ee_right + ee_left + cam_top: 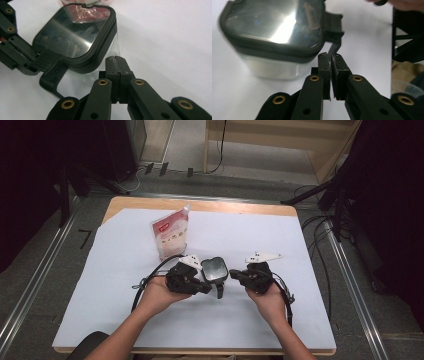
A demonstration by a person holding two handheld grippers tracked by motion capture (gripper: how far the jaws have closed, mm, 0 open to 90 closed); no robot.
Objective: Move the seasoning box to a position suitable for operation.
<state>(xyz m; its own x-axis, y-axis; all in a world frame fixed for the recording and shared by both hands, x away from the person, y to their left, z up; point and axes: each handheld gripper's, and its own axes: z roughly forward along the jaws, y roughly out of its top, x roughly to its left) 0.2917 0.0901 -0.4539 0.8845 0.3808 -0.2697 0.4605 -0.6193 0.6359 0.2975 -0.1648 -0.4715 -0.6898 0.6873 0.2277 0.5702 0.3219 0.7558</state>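
Currently I hold the left gripper (212,289) beside the container (214,269), a clear box with a black-rimmed lid that stands on the white sheet (120,285) at mid-table. In the left gripper view, its jaws are nearly together on the thin black latch tab (335,48) hanging from the lid's edge; the tab runs into the slit between the pads (325,65), though blur keeps me from confirming firm contact. I keep the right gripper (233,274) on the container's other side, jaws pressed fully together with nothing between them, tips just beside the clear wall in the right gripper view. A red-and-white pouch (171,233) stands behind the container, near it.
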